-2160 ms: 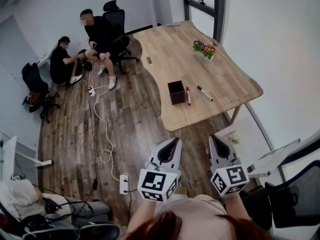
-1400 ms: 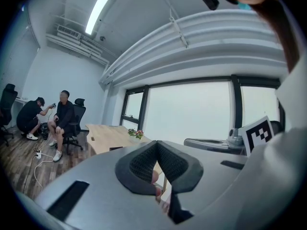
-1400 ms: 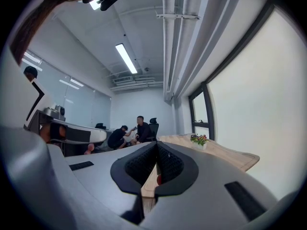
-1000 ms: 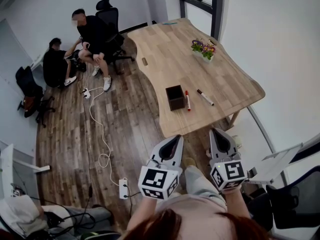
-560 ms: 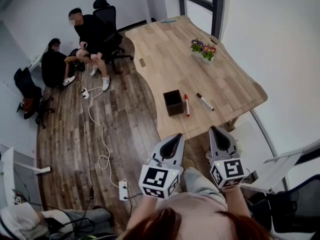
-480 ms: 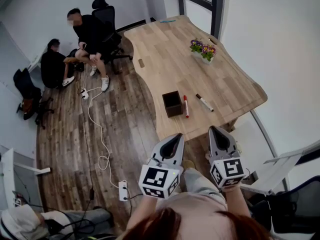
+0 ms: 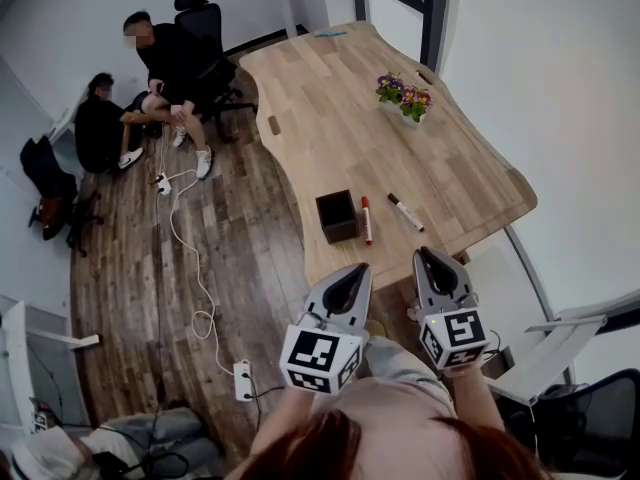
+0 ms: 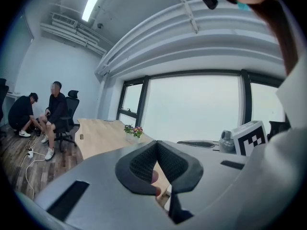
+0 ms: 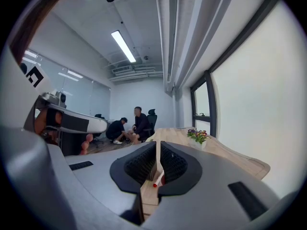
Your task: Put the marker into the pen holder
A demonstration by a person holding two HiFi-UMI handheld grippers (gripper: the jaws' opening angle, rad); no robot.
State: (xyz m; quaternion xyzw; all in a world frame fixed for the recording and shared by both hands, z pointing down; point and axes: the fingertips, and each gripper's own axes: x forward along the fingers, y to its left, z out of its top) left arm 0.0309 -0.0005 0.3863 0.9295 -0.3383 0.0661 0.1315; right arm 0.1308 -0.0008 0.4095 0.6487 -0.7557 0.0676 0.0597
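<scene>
Office room, wood floor [image 7: 130, 268], long wooden tabletop [image 7: 330, 88] running away along the window side. Far left: two people, one on a black office chair [image 7: 205, 33], one crouched beside them. White cable runs across the floor to a power strip [image 7: 243, 376]. On the tabletop's near end: dark square pen holder [image 7: 338, 216], upright. Left hand-held gripper [image 7: 358, 268] is short of the near edge, jaw tips touching, nothing clamped. Red marker [image 7: 366, 220] lies flat just right of the pen holder, not in it. Flower pot [image 7: 403, 98] sits further back. White marker [image 7: 405, 212] lies flat to the right of the red one, apart from it. Right hand-held gripper [image 7: 428, 254]: jaws all but together, thin slit, nothing in it.
</scene>
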